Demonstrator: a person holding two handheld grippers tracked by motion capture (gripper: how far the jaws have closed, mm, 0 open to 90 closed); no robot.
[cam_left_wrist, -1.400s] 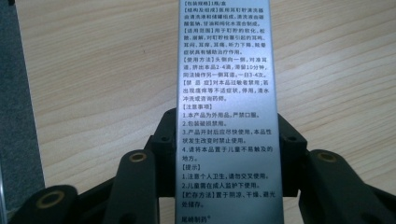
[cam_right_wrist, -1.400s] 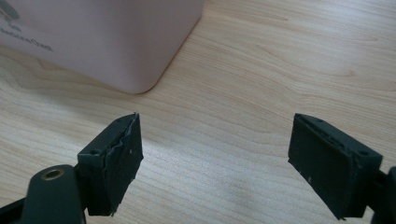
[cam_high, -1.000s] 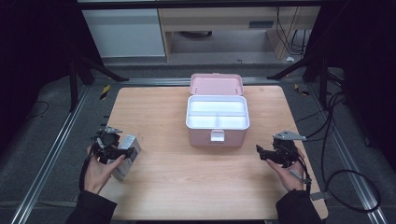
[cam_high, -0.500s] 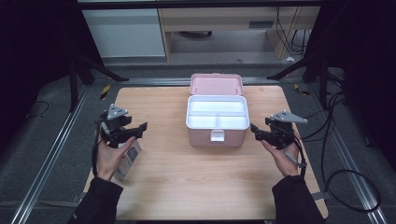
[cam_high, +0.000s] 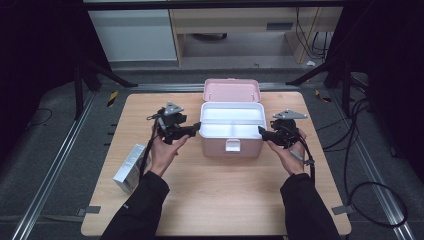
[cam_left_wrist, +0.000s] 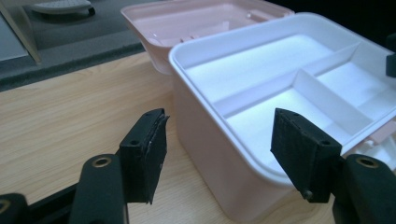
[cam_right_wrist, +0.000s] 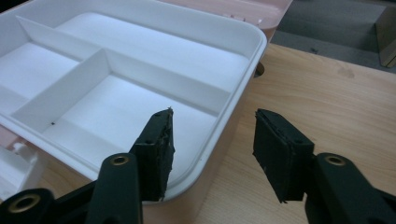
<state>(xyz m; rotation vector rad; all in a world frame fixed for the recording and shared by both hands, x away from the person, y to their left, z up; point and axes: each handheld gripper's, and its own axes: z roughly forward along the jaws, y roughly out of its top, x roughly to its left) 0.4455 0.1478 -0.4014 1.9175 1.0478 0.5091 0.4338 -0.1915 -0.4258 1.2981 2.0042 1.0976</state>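
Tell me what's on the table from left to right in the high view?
Small white and grey carton box → left gripper → open pink storage box with white divided tray → right gripper.

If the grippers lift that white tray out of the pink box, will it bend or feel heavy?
Probably light: the white tray looks empty in all its compartments. Likely fairly stiff, since its thin plastic walls and dividers brace it. It might tilt if the left gripper and right gripper lift unevenly, and the smooth rim could slip.
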